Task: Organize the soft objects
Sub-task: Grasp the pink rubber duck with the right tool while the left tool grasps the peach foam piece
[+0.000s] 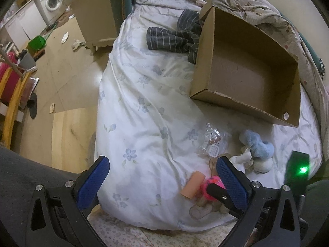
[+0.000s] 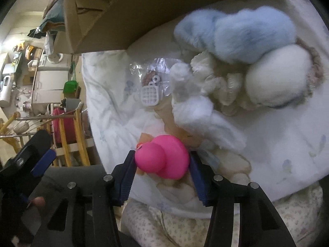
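Note:
A pink rubber duck (image 2: 164,158) sits between the blue pads of my right gripper (image 2: 162,164), which is shut on it just above the white quilt (image 2: 277,150). In the left wrist view the pink toy (image 1: 211,186) shows beside a peach tube (image 1: 193,184). My left gripper (image 1: 162,177) is open and empty over the quilt (image 1: 144,123). An open cardboard box (image 1: 246,76) lies on the bed beyond. A blue plush (image 2: 236,35), a white plush (image 2: 275,78) and white fluffy pieces (image 2: 197,111) lie ahead of the right gripper. The blue plush (image 1: 257,144) also shows in the left wrist view.
A clear plastic bag with small parts (image 1: 211,142) lies by the toys. A dark striped garment (image 1: 174,37) lies left of the box. A crumpled blanket (image 1: 257,6) is behind it. The bed's left edge drops to a wooden floor (image 1: 61,82) with clutter.

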The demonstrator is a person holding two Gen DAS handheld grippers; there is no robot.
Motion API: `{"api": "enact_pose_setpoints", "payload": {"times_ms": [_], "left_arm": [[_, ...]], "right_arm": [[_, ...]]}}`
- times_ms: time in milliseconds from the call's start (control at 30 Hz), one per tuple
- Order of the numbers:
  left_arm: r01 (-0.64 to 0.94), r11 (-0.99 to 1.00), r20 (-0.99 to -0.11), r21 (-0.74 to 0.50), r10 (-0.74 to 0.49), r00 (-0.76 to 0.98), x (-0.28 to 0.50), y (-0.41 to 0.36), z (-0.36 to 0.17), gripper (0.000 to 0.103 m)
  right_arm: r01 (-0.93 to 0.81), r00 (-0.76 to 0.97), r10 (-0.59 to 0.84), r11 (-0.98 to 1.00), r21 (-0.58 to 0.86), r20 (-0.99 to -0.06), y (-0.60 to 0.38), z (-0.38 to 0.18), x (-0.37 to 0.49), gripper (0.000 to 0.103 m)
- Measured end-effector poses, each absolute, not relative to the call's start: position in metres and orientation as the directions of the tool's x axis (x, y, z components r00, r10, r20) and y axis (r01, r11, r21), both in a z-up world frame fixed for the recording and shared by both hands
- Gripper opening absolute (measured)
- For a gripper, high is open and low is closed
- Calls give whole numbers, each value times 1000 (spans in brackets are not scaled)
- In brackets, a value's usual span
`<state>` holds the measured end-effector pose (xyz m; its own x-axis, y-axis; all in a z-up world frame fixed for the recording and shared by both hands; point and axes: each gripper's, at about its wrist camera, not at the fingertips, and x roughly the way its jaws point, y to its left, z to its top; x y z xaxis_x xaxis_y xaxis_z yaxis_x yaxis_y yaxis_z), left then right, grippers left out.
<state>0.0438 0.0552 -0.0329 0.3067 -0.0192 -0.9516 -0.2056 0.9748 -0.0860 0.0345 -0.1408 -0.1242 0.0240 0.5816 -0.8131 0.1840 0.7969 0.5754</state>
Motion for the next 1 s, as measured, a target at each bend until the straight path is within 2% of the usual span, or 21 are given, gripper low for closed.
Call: {"api": "enact_pose_setpoints", "payload": {"times_ms": [300,400,433,467,600,733,900,967,1000], "left_arm": [[-120,989,-974,-88,-59,221,45,33,-55,100],[-71,987,-982,-144,-134,132,46,19,-72,88],[-51,988,-985,-147,-141,101,45,12,-80,80],[-32,989,-987,-141,-138,82,45,7,-84,78],[58,995,-995,-81,-84,47,46,-14,-97,74],[112,993,-999,-34,-36,17,47,-29,-112,63],[143,990,-1000,9,10,-8,50,-39,-130,60],[150,989,-1000,20,23,-15,49,-43,-136,51],[150,988,-1000,25,27,-15,50,-43,-137,50]], "right_arm": [[131,81,612,776,617,-787,-194,-68,37,54],[100,139,596,786,610,-791,-212,-48,49,54],[99,156,592,787,609,-790,-218,-43,53,54],[97,167,593,785,611,-788,-224,-41,56,54],[78,192,597,782,619,-779,-241,-40,64,54],[107,190,604,771,627,-774,-255,-56,61,54],[116,213,621,751,650,-755,-257,-56,57,54],[112,231,626,743,659,-745,-263,-53,55,54],[115,235,629,739,664,-741,-265,-53,55,54]]}}
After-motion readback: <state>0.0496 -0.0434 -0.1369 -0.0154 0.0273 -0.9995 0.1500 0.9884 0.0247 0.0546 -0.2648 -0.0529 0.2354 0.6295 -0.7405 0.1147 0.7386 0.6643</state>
